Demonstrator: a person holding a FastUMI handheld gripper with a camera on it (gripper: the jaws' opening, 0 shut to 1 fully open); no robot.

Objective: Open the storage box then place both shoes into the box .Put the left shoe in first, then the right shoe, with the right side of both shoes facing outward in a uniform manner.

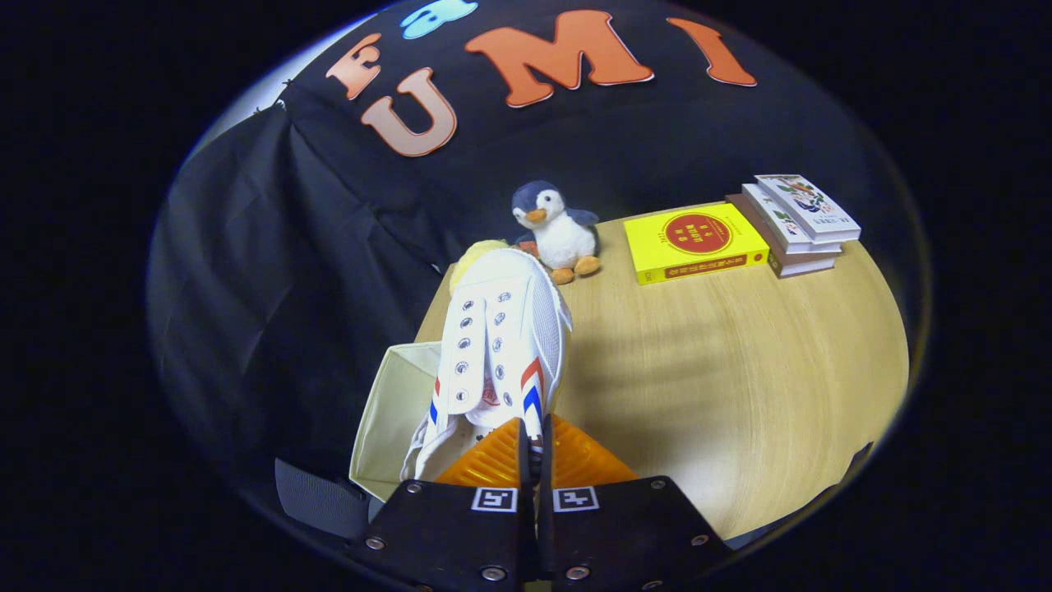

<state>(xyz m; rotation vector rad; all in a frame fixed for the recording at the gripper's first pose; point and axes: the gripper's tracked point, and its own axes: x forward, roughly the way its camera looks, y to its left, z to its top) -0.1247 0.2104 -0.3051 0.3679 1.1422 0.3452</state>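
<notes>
Between the gripper's [534,448] nearly closed ribbed fingers, a white canvas lace-up shoe with red and blue side stripes [501,345] is pinched by its heel edge, toe pointing away. It hangs partly above an open cream fabric storage box [386,427] at the edge of a pale wood-grain table [723,370]. Beyond sit a plush penguin [555,230], a yellow book [693,242] and stacked books [797,222].

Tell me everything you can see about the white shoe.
The white shoe looks like canvas, with two rows of metal eyelets, no laces visible, and red and blue stripes on its sides. Its toe points away, toward the plush penguin. The claw is shut on its heel edge, holding it over the open cream storage box.
</notes>
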